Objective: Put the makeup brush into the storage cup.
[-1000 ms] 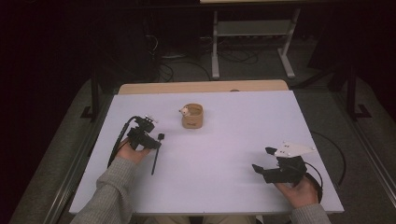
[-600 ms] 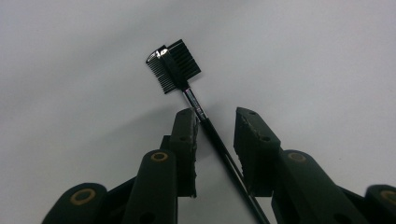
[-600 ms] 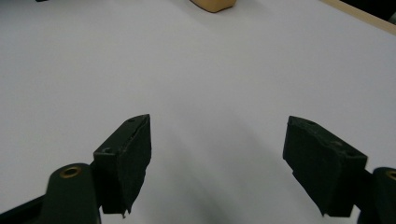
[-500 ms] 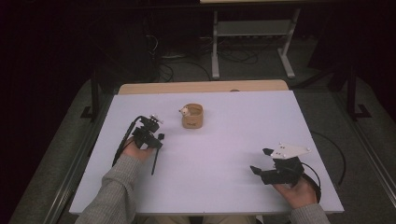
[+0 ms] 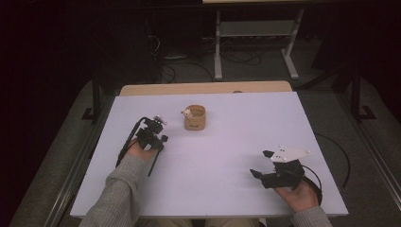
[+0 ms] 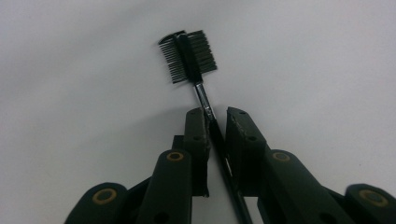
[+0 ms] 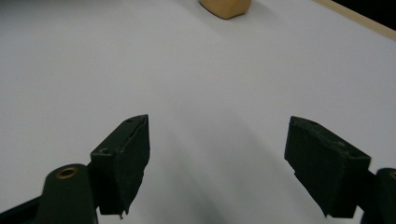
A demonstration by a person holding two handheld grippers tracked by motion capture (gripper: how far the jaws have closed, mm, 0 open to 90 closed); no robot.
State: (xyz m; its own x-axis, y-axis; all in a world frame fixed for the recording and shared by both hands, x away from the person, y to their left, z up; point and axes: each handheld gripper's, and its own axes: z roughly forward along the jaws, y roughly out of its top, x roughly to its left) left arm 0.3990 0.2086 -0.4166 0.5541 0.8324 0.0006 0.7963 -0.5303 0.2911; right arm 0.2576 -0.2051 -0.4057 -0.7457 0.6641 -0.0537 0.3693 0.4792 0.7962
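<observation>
A black double-sided brow comb and brush [image 6: 189, 56] lies flat on the white table [image 5: 222, 156], its thin handle [image 5: 153, 164] running back under my left hand. The left gripper [image 6: 217, 114] has just been closing, with that handle between its jaws. The handle rests against one pad, and a sliver of table still shows beside the other pad. In the high view the left gripper [image 5: 158, 142] sits at the table's left. The right gripper [image 5: 261, 163] rests at the front right, with its jaws wide apart. Nothing is between them in the right gripper view [image 7: 217, 126].
A small round wooden cup [image 5: 195, 118] stands behind the middle of the table, with a little white object [image 5: 187, 112] at its rim. Its base shows at the top of the right gripper view [image 7: 224, 7]. A wooden strip [image 5: 203, 88] edges the far side.
The left gripper looks narrower over the brush handle than a second ago. Both hands stay about where they were.
</observation>
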